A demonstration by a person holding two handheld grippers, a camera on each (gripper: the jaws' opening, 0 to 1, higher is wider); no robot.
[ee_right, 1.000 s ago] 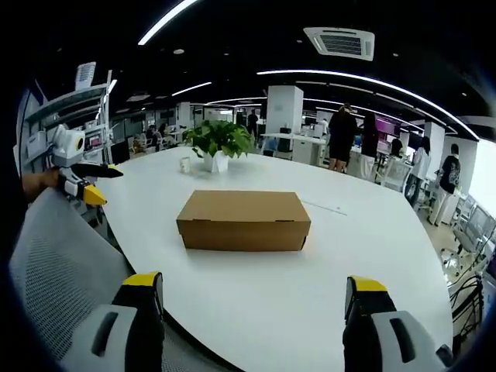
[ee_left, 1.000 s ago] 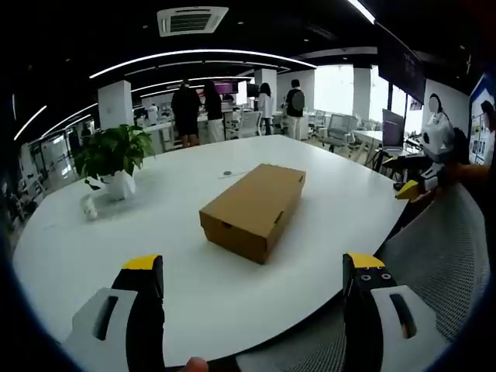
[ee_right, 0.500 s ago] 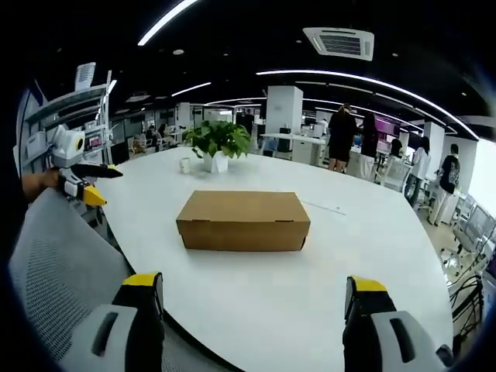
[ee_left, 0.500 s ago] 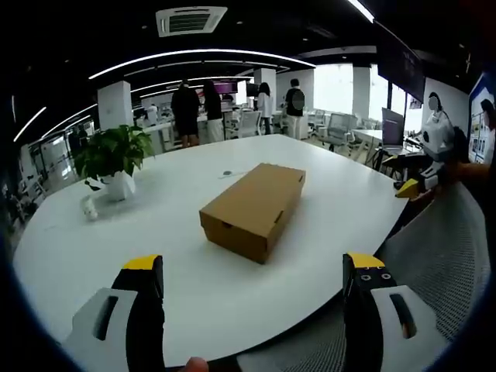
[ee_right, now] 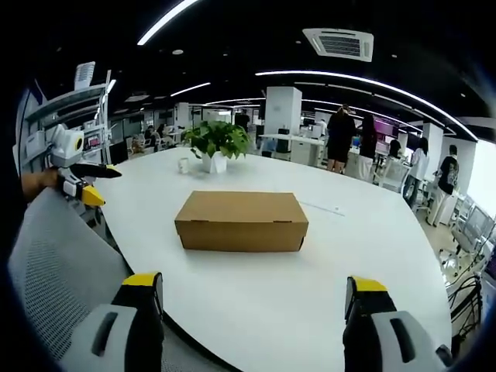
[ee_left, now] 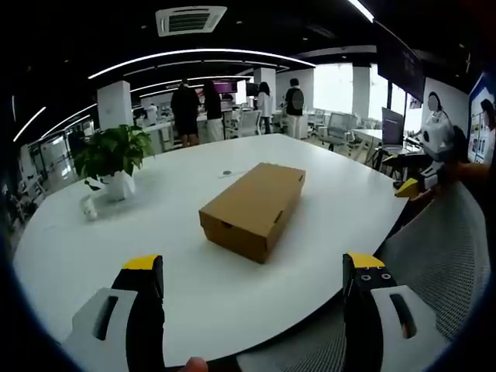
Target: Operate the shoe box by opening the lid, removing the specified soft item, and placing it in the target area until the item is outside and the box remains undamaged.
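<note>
Two grippers, left gripper point(ee_left: 252, 267) and right gripper point(ee_right: 253, 288), hold jaws wide apart, gripping nothing, same as a second ago. Shoe box point(ee_left: 253, 209) sits closed mid-tabletop point(ee_left: 186, 294), well ahead of both, unmoved; only the right gripper view has shifted slightly. Potted plant point(ee_left: 114, 160) stands farther back. Mesh chair point(ee_right: 54, 267) sits at the tabletop edge.

Broad bare white table point(ee_left: 194, 302) lies between both grippers and the closed cardboard shoe box point(ee_left: 254, 208), with open tabletop on every side of it. The potted plant point(ee_left: 115, 159) and a small cup point(ee_left: 90, 208) stand well apart from the box. A mesh chair back point(ee_right: 58, 271) rises at the table's near edge.
</note>
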